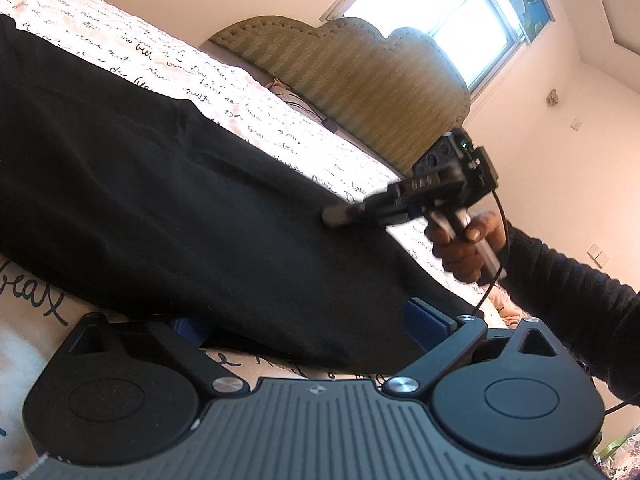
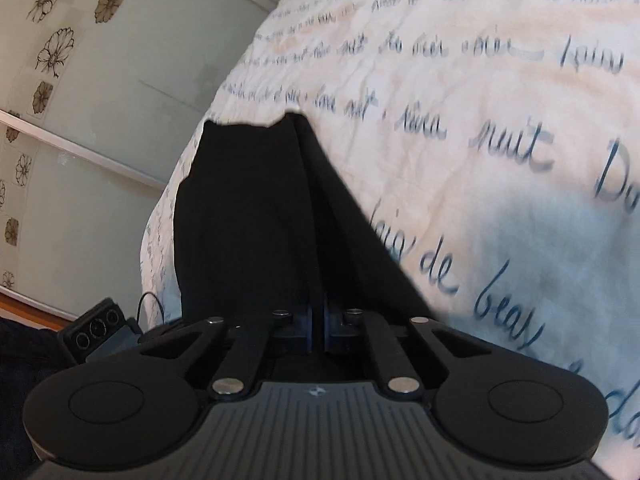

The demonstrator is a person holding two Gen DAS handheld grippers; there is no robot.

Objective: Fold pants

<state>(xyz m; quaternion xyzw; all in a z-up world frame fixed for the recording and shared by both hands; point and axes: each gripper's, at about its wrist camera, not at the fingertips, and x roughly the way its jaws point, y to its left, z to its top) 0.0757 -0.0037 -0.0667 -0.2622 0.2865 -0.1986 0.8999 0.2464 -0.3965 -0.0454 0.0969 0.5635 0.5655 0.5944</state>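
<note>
Black pants (image 1: pixel 140 184) lie lengthwise on a white bedspread printed with script (image 1: pixel 240 92). My left gripper (image 1: pixel 308 322) stands open, its blue pads (image 1: pixel 428 320) wide apart at the near edge of the cloth, which drapes over the gap between them. In the same view my right gripper (image 1: pixel 336 216) meets the far edge of the pants, held by a hand (image 1: pixel 468 248) in a dark sleeve. In the right wrist view my right gripper (image 2: pixel 319 320) is shut on a raised fold of the pants (image 2: pixel 248 208), which stretch away toward the bed's end.
A padded olive headboard (image 1: pixel 360 80) and a bright window (image 1: pixel 440 8) stand behind the bed. Pale sliding doors with flower prints (image 2: pixel 100 100) face the bed's end. Bedspread (image 2: pixel 480 120) fills the right side. A cable hangs from the right unit.
</note>
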